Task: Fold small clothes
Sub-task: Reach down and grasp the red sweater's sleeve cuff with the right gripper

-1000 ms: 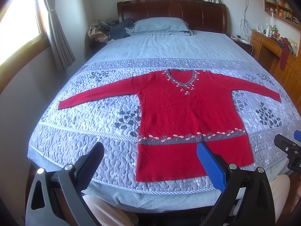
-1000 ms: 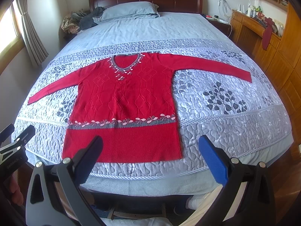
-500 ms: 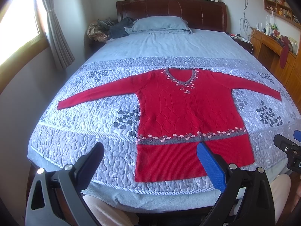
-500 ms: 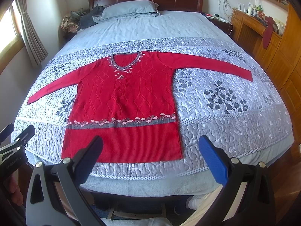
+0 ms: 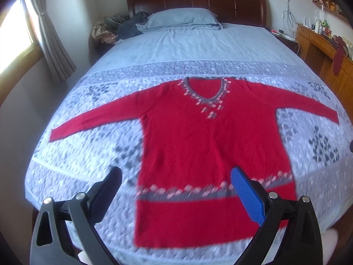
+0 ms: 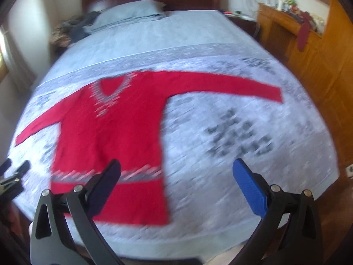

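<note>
You are holding both grippers over the bed's (image 5: 198, 44) near edge, pointing toward the headboard. Your left gripper (image 5: 176, 190) is gaping wide above the sweater's (image 5: 209, 143) hem, gripping nothing. Your right gripper (image 6: 176, 183) is spread wide too, empty, right of the hem. The sweater is lying flat, sleeves outstretched.

Both wrist cameras are looking from the foot of the bed (image 5: 198, 50) toward its headboard (image 5: 196, 2), sharing the spread red sweater (image 5: 205, 145).

Sweater (image 5: 205, 145) flat on bed (image 5: 198, 46), sleeves spread sideways, pillow (image 5: 181, 19) behind it, both tools before its hem
</note>
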Available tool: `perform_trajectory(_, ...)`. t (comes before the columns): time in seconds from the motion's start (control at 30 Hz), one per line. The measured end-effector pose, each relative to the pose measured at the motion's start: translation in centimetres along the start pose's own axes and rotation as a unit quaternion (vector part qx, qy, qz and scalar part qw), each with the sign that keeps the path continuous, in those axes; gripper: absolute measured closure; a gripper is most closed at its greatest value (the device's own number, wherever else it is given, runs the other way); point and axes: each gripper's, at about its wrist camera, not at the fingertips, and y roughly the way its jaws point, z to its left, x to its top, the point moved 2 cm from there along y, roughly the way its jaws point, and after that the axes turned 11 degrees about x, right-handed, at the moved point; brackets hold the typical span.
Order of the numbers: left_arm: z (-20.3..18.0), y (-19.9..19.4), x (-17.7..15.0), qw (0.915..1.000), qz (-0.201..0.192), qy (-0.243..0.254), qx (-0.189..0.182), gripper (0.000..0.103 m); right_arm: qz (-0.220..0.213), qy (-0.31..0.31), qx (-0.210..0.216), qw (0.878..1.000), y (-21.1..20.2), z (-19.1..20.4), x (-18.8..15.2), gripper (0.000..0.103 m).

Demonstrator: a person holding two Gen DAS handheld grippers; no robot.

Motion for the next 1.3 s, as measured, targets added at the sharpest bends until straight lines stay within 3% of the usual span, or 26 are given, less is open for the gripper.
perform_trajectory(0.27, -12.5, 5.8, 9.7, 0.9995, -0.005, 0.014, -0.028, 0.004, 0.036, 0.079, -0.012, 0.996, 8.0, -16.1, 10.1, 0.003)
perform_trajectory(0.43, -19.3, 9.8, 13.3, 0.9989, 0.003, 0.023, -0.041, 0.004, 0.077, 0.13, -0.03, 0.988, 13.8, -25.7, 13.2, 0.003)
perform_trajectory(0.63, -23.9, 13.9, 14.1, 0.9983, 0.017, 0.038, -0.039, 0.004, 0.111, 0.185, -0.034, 0.976, 19.5, -34.5, 13.7, 0.003)
perform_trajectory(0.87, -24.2, 17.0, 12.9, 0.9984, 0.023, 0.047, -0.021, 0.004, 0.116, 0.237, 0.002, 0.965, 22.6, -38.9, 12.7, 0.006)
perform_trajectory(1.03, -22.1, 18.3, 12.2, 0.9988, 0.029, 0.039, -0.01, 0.004, 0.093, 0.236, -0.007, 0.967, 22.6, -39.6, 12.8, 0.044)
perform_trajectory(1.07, -21.6, 18.4, 12.0, 0.9988, 0.03, 0.036, -0.009, 0.004, 0.087, 0.228, -0.002, 0.97, 22.4, -39.4, 12.9, 0.066)
perform_trajectory(1.1, -20.8, 18.6, 11.8, 0.9989, 0.033, 0.034, -0.008, 0.004, 0.084, 0.228, 0.01, 0.97, 22.3, -39.4, 13.0, 0.078)
perform_trajectory(1.13, -20.3, 18.7, 11.6, 0.9989, 0.034, 0.033, -0.006, 0.004, 0.079, 0.232, 0.028, 0.969, 22.2, -39.4, 13.0, 0.095)
perform_trajectory(1.3, -16.1, 18.7, 9.9, 0.9988, 0.035, 0.033, 0.012, 0.004, 0.046, 0.198, 0.034, 0.979, 20.4, -36.1, 14.4, 0.096)
